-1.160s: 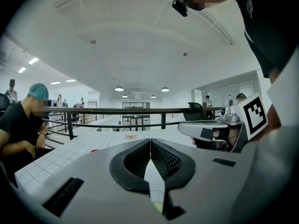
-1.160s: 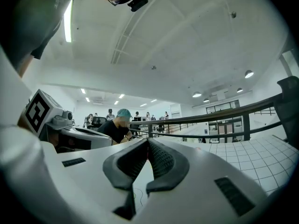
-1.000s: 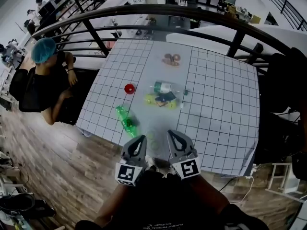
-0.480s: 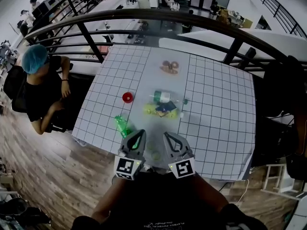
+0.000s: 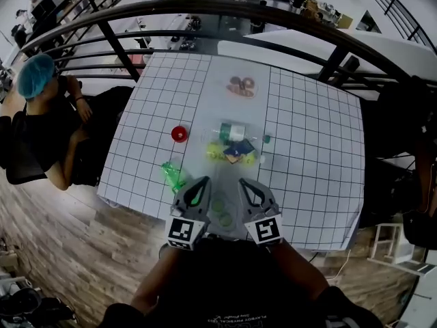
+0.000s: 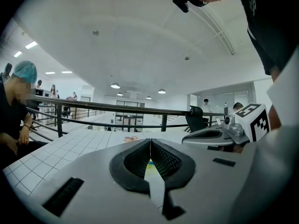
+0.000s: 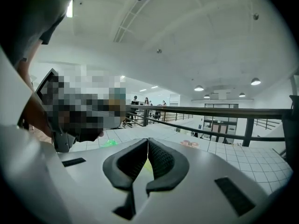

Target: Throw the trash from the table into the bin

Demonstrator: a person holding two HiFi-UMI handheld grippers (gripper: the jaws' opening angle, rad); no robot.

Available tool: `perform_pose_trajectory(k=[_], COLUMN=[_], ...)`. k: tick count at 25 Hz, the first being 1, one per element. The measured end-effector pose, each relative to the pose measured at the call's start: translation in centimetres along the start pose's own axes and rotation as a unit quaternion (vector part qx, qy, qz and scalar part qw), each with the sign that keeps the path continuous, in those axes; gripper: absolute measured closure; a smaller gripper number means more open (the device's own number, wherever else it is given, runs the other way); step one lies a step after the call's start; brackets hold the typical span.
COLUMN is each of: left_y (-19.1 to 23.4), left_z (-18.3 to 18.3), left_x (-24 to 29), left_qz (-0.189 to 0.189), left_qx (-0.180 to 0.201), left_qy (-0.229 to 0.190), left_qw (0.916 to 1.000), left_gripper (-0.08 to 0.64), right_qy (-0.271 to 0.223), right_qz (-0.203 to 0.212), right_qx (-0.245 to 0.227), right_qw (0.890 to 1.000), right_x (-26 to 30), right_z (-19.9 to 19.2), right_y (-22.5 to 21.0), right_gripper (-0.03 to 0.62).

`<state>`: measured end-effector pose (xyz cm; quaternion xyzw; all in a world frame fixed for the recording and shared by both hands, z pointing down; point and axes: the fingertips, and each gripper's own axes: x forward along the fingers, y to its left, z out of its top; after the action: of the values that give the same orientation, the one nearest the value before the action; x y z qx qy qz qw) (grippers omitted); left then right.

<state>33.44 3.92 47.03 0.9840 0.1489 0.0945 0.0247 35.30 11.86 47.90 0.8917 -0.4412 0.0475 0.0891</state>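
The left gripper (image 5: 203, 183) and the right gripper (image 5: 244, 183) are hanging side by side over the near edge of the gridded table (image 5: 314, 156), both pointing away from the person. Each gripper's own view is showing its jaws pressed together with nothing between them.

The trash is lying on the table ahead of them, untouched:
- a crumpled green bottle (image 5: 172, 175) just left of the left gripper
- a red round item (image 5: 179, 133) beyond it
- a clear bottle (image 5: 232, 131) with a green label, touching a pile of yellow and dark wrappers (image 5: 235, 152) at the centre
- a brown item (image 5: 242, 86) well apart at the far side

Only the head view is giving this whole layout. The left gripper view is showing just a yellow sliver through its jaw gap, the brown item, the right gripper's marker cube (image 6: 254, 120) and a seated person (image 6: 16, 101) in a teal hair cover. The right gripper view is catching the green bottle at its left, which the left gripper view is not showing. A black railing (image 5: 205, 9) is running behind the table.
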Motion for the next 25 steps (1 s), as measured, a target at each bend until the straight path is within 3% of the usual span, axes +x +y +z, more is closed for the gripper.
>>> perform_pose_trajectory(k=[5, 14, 15, 16, 20, 25], left_y=[0.8, 1.8, 1.9, 2.0, 2.4, 3.0], left_z=[-0.3, -0.8, -0.9, -0.9, -1.2, -1.2], left_x=[0.3, 0.4, 0.4, 0.4, 0.4, 0.2], left_qz=[-0.005, -0.005, -0.005, -0.005, -0.005, 0.003], left_qx=[-0.006, -0.012, -0.013, -0.014, -0.014, -0.021], left_qy=[0.001, 0.005, 0.006, 0.007, 0.008, 0.004], left_qw=[1.0, 0.9999, 0.9999, 0.9999, 0.9999, 0.9998], left_gripper=[0.537, 0.537, 0.537, 0.537, 0.537, 0.537], right_qy=[0.03, 0.103, 0.107, 0.112, 0.129, 0.155], right_qz=[0.01, -0.004, -0.004, -0.003, 0.004, 0.024], right_qx=[-0.026, -0.13, -0.14, -0.153, -0.233, -0.337], right_qw=[0.999, 0.986, 0.984, 0.982, 0.964, 0.928], right_x=[1.4, 3.3, 3.5, 3.7, 4.5, 5.6], right_z=[-1.4, -4.3, -4.5, -4.7, -5.5, -7.3], right_y=[0.2, -0.6, -0.7, -0.7, -0.5, 0.0], right_gripper=[0.568, 0.562, 0.548, 0.492, 0.465, 0.433])
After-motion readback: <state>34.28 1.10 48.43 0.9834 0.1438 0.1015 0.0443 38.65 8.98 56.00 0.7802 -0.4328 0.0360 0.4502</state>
